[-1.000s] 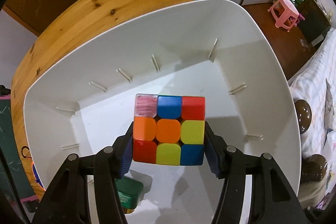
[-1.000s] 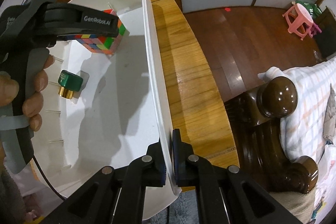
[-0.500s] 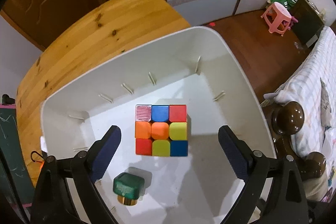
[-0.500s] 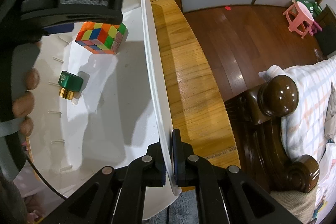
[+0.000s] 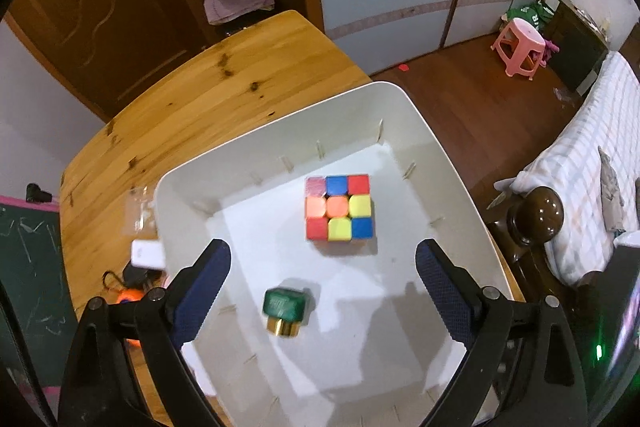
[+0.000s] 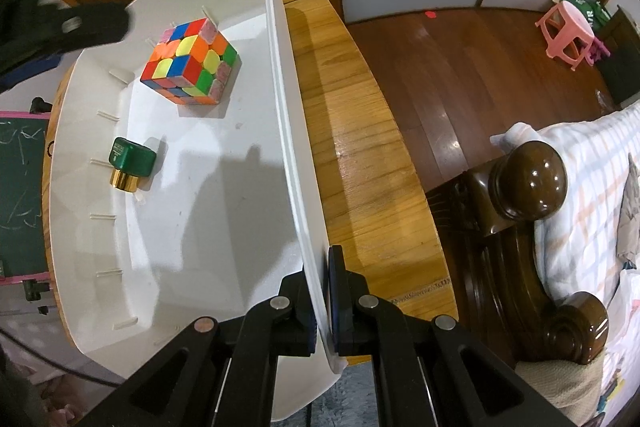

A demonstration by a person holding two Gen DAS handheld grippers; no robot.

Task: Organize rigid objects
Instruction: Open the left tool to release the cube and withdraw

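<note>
Left gripper (image 5: 322, 293) lifted off cube (image 5: 339, 207), fingers spread, cube in bin (image 5: 448, 163)

Inside the white plastic bin (image 5: 460, 179), a multicoloured puzzle cube (image 5: 340, 207) and green gold-based bottle (image 5: 285, 310) leave its near floor open.

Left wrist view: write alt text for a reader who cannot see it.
An open left claw hangs over a white bin holding a colourful puzzle cube and a small green bottle with a gold cap. The bin sits on a wooden table.
</note>
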